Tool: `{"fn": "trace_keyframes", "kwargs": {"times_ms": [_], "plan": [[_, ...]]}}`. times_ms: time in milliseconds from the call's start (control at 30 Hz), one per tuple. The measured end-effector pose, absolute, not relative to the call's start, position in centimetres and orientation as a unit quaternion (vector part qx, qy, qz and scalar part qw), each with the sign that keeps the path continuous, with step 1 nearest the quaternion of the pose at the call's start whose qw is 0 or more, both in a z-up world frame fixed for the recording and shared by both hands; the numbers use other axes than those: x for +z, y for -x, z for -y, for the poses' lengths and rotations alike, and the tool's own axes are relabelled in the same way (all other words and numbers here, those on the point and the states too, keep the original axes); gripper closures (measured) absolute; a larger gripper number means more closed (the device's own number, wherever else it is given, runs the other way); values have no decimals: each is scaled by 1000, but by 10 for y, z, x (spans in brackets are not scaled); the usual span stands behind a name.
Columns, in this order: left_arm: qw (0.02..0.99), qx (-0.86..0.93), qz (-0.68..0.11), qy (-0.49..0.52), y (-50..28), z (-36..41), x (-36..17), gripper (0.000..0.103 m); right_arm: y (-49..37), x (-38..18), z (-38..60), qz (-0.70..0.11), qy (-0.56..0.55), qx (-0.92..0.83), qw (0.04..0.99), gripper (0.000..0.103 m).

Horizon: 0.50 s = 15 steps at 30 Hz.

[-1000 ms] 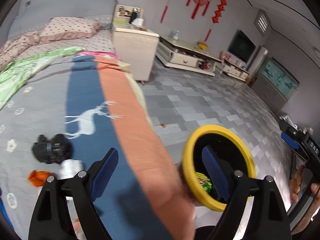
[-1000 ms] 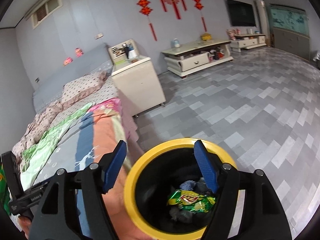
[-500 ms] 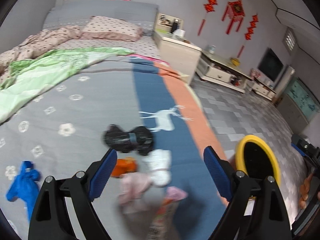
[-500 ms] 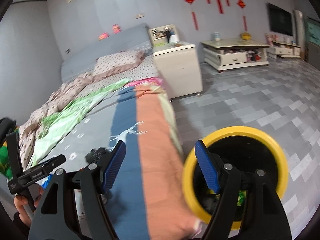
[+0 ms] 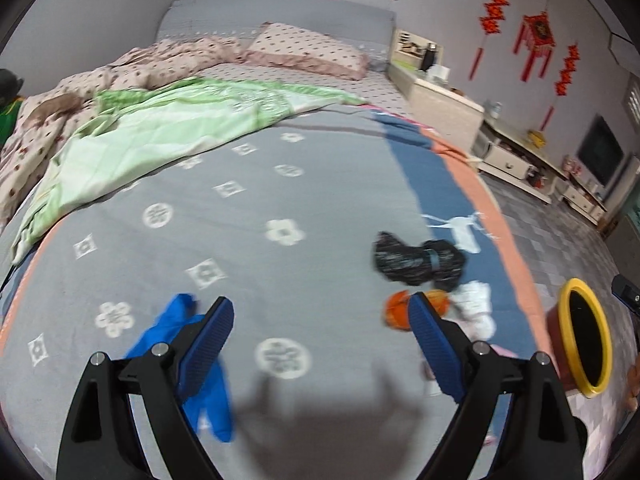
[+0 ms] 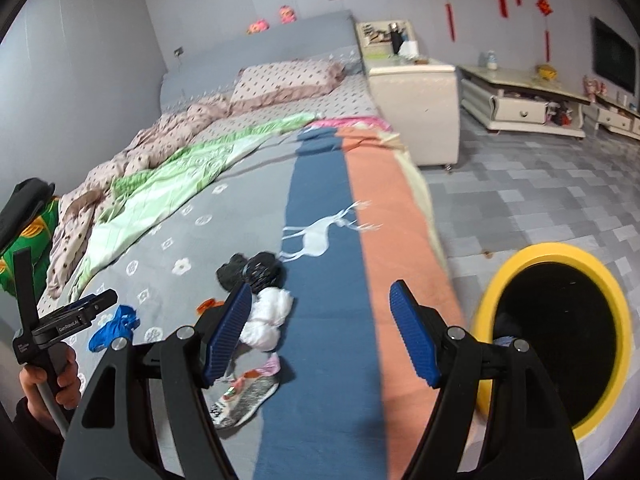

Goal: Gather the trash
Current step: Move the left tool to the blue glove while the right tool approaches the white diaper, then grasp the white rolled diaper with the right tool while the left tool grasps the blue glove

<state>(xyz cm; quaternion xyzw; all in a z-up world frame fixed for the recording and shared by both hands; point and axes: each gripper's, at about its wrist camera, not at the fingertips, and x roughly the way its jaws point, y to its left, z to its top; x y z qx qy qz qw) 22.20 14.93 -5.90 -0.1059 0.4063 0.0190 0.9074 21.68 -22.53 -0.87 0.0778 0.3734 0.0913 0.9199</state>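
Blue-padded left tool (image 5: 320,344) and right tool (image 6: 320,332) gape empty over seemingly crumpled trash (image 6: 250,272).

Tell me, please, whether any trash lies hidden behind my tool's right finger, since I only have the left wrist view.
Observer: Yes. A crumpled printed wrapper lies on the blanket, just nearer to us than the white wad, with a pink scrap between the two.
Operator: Thank you. Is the right tool carrying anything at the moment?
Observer: No. The right tool is open and empty, and it hangs over the blanket's blue stripe beside that pile.
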Motion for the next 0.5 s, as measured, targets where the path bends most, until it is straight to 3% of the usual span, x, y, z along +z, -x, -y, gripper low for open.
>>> {"fn": "trace_keyframes", "kwargs": {"times_ms": [333,500], "plan": [[892,59,-431,123,-215,-208,-98,18,-260,-57,164,-434,-52,110,893,35],[885,62,-442,134,-216,-220,-114,18,-284,-86,145,-470,-27,94,877,41]]}}
